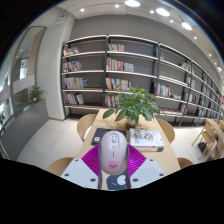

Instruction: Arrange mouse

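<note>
Jaws closed on pale pink-white mouse (113,150), grey scroll wheel, magenta pads (93,160) pressing both sides

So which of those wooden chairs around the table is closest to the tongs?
The light wooden chair beside the tongs, nearer than the chairs at the table's far end. The tongs grip a white computer mouse.

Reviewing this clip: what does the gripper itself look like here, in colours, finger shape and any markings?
Only the front of the gripper shows. Its two fingers are pale grey or white blocks with angled outer faces, each lined on its inner face with a magenta pad. A small dark block with a light mark sits low between them. No cable, sleeve or hand is in view.
</note>
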`<action>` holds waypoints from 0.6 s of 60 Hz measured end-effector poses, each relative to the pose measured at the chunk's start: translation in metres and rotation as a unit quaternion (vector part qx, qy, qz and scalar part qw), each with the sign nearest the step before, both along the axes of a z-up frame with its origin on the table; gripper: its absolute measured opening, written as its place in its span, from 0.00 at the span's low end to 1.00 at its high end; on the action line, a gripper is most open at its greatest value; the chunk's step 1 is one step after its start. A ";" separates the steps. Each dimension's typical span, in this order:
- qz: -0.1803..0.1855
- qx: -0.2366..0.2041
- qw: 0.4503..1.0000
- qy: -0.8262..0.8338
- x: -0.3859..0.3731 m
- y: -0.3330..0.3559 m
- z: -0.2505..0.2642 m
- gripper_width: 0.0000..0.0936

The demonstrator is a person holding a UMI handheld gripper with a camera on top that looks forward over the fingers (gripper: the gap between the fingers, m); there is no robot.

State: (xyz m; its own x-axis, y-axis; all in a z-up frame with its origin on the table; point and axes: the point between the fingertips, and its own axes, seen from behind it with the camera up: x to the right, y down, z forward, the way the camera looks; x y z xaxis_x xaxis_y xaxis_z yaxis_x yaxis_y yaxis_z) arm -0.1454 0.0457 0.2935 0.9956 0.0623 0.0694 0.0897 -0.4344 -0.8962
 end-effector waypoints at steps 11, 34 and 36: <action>-0.039 -0.051 0.998 -0.011 0.084 0.069 -0.059 0.34; -0.027 -0.238 0.971 0.016 0.101 0.017 -0.302 0.35; -0.025 -0.242 0.970 0.021 0.098 0.012 -0.307 0.36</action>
